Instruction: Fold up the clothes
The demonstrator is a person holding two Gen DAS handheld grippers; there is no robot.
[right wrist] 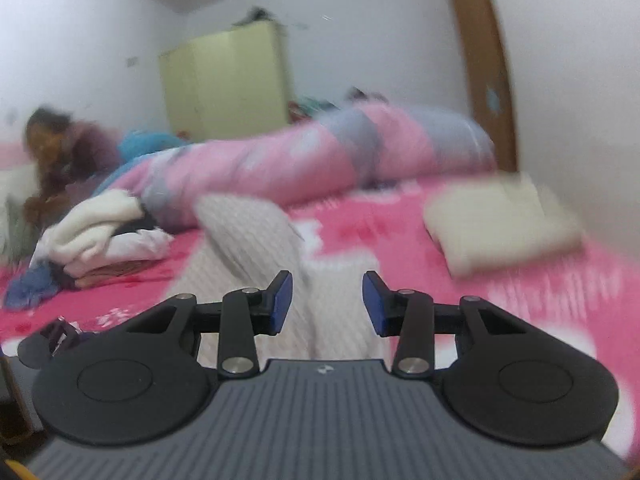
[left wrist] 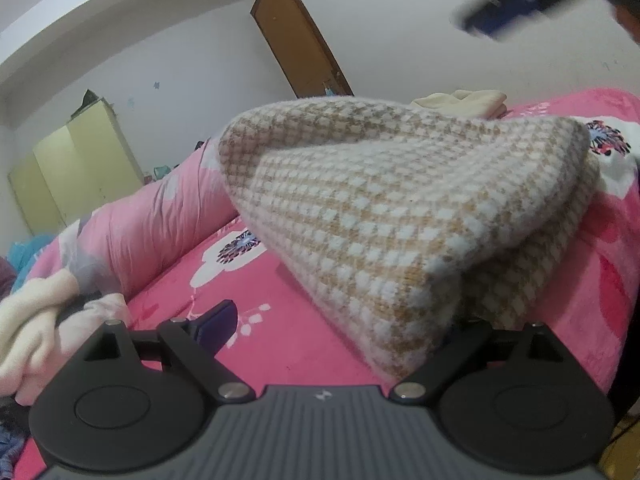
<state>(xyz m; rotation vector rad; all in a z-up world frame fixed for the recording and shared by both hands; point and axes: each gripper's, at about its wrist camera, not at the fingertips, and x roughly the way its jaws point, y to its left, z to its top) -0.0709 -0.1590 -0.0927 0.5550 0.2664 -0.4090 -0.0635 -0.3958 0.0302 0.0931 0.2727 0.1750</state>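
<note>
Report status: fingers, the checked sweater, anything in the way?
Left gripper open, checked sweater draped between its fingers, ungripped. Right gripper open, holding nothing. Clothes pile off to the side, not obstructing.

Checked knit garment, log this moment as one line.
checked knit garment: folded on pink bedspread | left gripper: open beside it | right gripper: open, empty
</note>
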